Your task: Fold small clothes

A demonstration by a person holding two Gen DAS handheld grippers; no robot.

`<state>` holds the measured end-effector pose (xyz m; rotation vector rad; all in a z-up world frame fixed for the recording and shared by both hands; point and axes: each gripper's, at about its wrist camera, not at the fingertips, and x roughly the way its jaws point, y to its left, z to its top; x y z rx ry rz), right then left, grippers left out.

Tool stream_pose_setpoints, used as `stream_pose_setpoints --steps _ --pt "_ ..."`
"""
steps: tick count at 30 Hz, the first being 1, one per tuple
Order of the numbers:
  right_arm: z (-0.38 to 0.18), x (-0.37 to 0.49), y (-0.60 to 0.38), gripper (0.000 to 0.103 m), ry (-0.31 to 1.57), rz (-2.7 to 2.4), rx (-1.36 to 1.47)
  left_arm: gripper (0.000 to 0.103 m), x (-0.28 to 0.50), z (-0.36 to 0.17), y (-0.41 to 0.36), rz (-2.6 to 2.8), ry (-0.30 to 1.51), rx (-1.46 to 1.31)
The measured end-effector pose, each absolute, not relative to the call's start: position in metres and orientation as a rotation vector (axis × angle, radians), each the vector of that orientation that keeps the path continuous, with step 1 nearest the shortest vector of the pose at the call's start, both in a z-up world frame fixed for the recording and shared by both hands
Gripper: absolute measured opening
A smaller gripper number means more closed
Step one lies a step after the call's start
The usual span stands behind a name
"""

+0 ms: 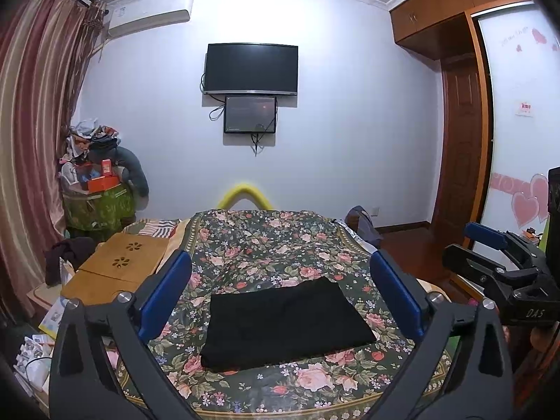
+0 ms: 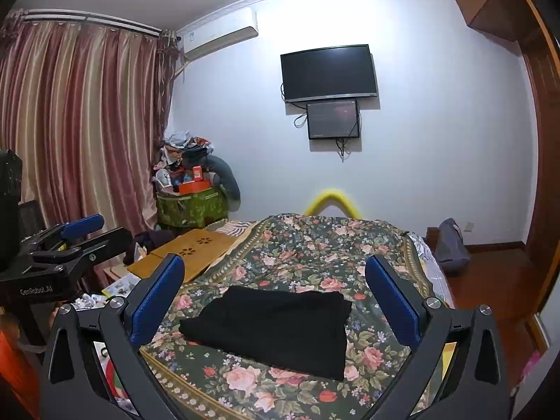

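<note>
Garment: a black folded garment (image 1: 285, 325) (image 2: 273, 327) lies flat on the bed, a neat rectangle; it sits ahead of and between the fingers of each tool, touched by neither
Left tool: left tool (image 1: 280, 301) spread wide, blue pads (image 1: 164, 294) well apart, nothing held; it hangs above the near part of the bed, the garment just beyond its tips
Right tool: right tool (image 2: 274, 301) equally wide open and empty, blue pads (image 2: 393, 302) either side of the garment as seen from its own camera; it appears at the right edge of the left wrist view (image 1: 504, 262), beside the left tool and off the cloth
Bed: floral bedspread (image 1: 266, 245) (image 2: 315, 245), dark green with pink roses, under the garment and running away ahead of both tools
Left of the tools: a wooden lap tray (image 1: 119, 266) (image 2: 189, 252) on the bed's far-left side; beyond it a heap of clutter (image 1: 98, 182) and striped curtains (image 2: 77, 122)
Far ahead: wall-mounted TV (image 1: 251, 68) (image 2: 329, 73) with a smaller screen (image 1: 250, 113) under it; air conditioner (image 2: 220, 33) up to the left
Right of the tools: wooden wardrobe (image 1: 462, 112)
</note>
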<state>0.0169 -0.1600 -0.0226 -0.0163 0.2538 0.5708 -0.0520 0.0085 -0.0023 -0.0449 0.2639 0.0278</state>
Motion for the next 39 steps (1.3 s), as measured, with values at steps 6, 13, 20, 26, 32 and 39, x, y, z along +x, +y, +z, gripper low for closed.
stream_pose_setpoints --steps 6,13,20,26,32,39 --pt "-0.021 0.018 -0.160 0.103 0.263 0.566 -0.014 0.103 -0.048 -0.004 0.010 0.026 0.275 -0.050" --pt "-0.021 0.018 -0.161 0.103 0.266 0.561 -0.013 0.103 -0.045 -0.006 0.012 0.023 0.280 -0.059" --pt "-0.021 0.017 -0.161 0.103 0.268 0.560 -0.013 0.103 -0.043 -0.007 0.016 0.017 0.285 -0.069" --pt "-0.020 0.017 -0.162 0.103 0.270 0.561 -0.012 0.103 -0.043 -0.007 0.016 0.019 0.284 -0.068" --pt "-0.020 0.017 -0.162 0.103 0.270 0.560 -0.011 0.103 -0.043 -0.007 0.017 0.006 0.288 -0.070" --pt "-0.022 0.017 -0.163 0.103 0.271 0.559 -0.007 0.103 -0.041 -0.006 0.019 -0.008 0.301 -0.090"
